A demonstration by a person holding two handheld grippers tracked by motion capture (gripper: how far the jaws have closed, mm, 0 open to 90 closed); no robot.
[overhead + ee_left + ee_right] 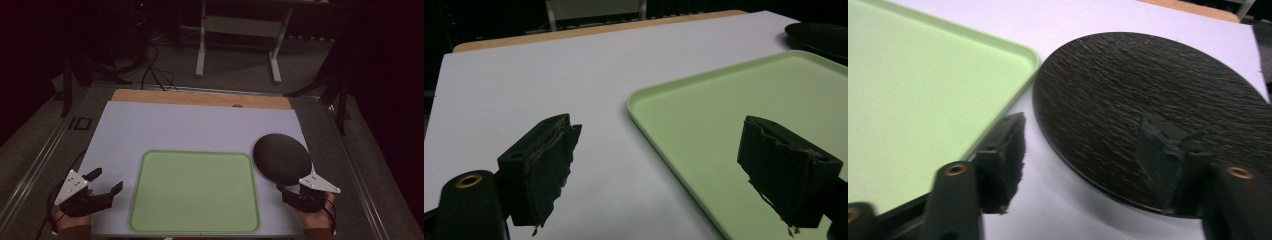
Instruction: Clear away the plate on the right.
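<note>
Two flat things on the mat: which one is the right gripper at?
The round black textured plate; the right gripper straddles its near rim. The square light-green tray lies beside it, mid-mat.

No readable writing anywhere in the pictures.

The green tray [195,192], the dark round plate [281,158] and the pale table mat [200,125] bear no legible letters, labels, brands or numbers. A small dark rectangular mark [80,123] sits on the floor rail at the middle left of the high view, too small and dim to read as any sign.
</note>
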